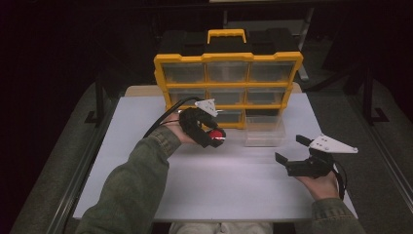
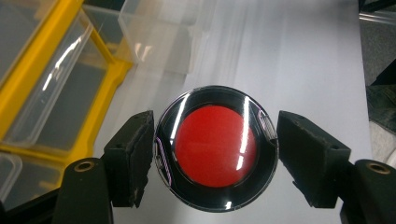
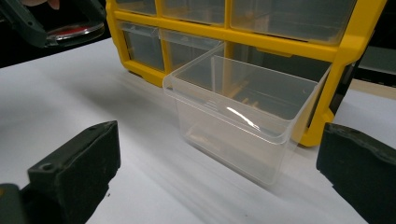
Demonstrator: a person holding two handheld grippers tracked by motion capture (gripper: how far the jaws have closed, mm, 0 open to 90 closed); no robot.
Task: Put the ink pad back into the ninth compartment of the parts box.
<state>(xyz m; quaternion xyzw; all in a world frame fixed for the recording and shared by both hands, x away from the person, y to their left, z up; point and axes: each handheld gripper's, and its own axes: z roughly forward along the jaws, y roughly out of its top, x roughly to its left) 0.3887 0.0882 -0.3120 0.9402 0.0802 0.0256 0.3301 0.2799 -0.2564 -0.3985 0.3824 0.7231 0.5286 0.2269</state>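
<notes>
Round and flat, with a red centre inside a glossy black rim, the disc (image 2: pixel 215 148) sits clamped edgewise between the two black fingers (image 2: pixel 133 156) of the left gripper (image 2: pixel 215 154), one finger against each side of its rim. In the high view the same disc (image 1: pixel 215 134) shows as a red spot at the tip of the left gripper (image 1: pixel 216 137), held above the white tabletop (image 1: pixel 219 180) left of centre and just in front of the bottom row of the yellow organizer (image 1: pixel 227 87). That organizer stands upright at the far edge of the tabletop, its frame yellow, its small drawers clear, a yellow handle on top. One clear drawer (image 1: pixel 263 130) has been taken out and rests on the tabletop directly in front of the organizer's lower right corner, just right of the held disc and apart from it; seen from the right gripper view, this clear drawer (image 3: pixel 243 112) is upright with its open side up, and nothing can be made out inside it. The right gripper (image 1: pixel 291 152) hovers near the right edge of the tabletop, nearer than the drawer and apart from it, its fingers (image 3: pixel 77 175) spread wide with nothing between them. A hand in a green sleeve (image 1: pixel 131 185) carries the left gripper.
</notes>
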